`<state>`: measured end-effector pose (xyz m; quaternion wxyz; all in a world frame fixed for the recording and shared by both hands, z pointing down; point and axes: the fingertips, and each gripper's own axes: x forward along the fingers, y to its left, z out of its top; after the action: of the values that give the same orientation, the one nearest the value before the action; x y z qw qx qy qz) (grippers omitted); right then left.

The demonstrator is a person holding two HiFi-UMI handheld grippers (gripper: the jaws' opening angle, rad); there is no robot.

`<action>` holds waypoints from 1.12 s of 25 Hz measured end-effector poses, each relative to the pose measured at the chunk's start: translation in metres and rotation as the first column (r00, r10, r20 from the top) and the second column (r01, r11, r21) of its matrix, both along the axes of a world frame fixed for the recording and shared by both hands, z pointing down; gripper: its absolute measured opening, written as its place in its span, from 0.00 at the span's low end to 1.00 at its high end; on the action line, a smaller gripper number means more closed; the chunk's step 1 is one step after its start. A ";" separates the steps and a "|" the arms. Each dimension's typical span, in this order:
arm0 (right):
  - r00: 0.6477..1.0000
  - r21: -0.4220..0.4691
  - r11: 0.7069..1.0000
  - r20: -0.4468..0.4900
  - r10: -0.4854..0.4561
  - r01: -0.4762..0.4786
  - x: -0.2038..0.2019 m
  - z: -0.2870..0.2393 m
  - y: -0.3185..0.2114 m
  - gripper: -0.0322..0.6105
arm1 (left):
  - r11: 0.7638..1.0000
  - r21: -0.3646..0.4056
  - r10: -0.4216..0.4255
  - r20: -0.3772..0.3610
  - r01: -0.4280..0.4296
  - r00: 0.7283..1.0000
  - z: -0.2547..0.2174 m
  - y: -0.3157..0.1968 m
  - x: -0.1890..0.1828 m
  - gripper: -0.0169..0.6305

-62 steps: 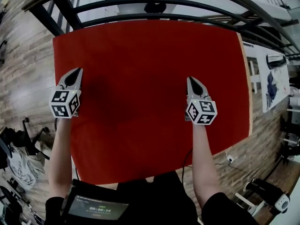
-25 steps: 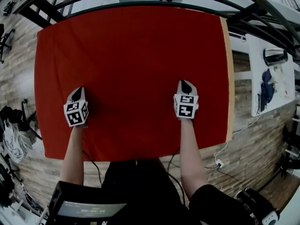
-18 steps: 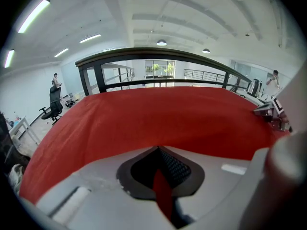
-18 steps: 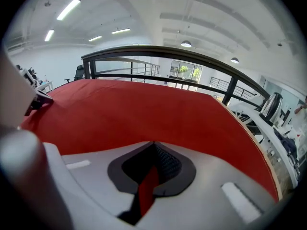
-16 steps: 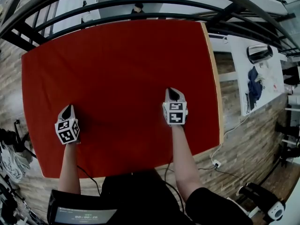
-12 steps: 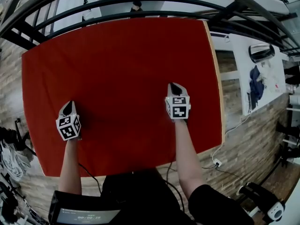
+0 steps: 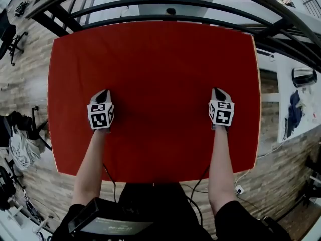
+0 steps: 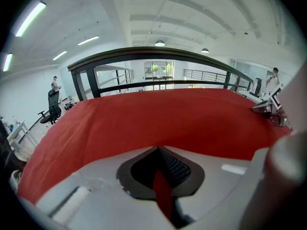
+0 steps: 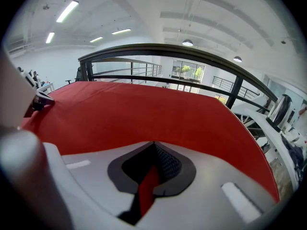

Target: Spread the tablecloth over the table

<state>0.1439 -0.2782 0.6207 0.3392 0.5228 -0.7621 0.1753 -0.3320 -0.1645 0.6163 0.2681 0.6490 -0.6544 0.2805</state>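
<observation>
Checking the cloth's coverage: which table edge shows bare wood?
On the table, the right edge: a thin tan strip shows beside the red tablecloth; the other three edges are covered.

The place looks like a large open-plan office or lab hall, perhaps on an upper level. A high white ceiling (image 8: 158, 13) carries long strip lights (image 8: 29, 18). A dark metal railing (image 7: 165, 3) borders a wood-plank floor (image 7: 27, 79). A wheeled office chair (image 8: 52, 110) and a white desk (image 7: 310, 102) stand nearby, with distant people (image 8: 56, 83) standing about.
</observation>
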 end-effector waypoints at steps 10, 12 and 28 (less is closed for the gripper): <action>1.000 0.017 1.000 -0.014 -0.006 0.006 -0.011 0.004 -0.013 0.06 | 1.000 0.014 0.015 -0.022 -0.015 1.000 0.004 -0.010 -0.010 0.04; 1.000 0.041 0.999 -0.002 -0.011 0.011 -0.019 -0.001 -0.009 0.06 | 0.999 0.049 0.007 -0.029 -0.006 1.000 -0.008 -0.002 -0.020 0.04; 0.993 -0.004 0.993 0.006 0.116 -0.116 0.048 0.005 0.114 0.06 | 0.989 -0.016 0.149 0.008 -0.149 0.989 0.003 0.084 0.028 0.04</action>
<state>0.1918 -0.1639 0.6257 0.3270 0.5649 -0.7313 0.1978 -0.3043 -0.0808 0.6198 0.2484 0.6925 -0.6032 0.3081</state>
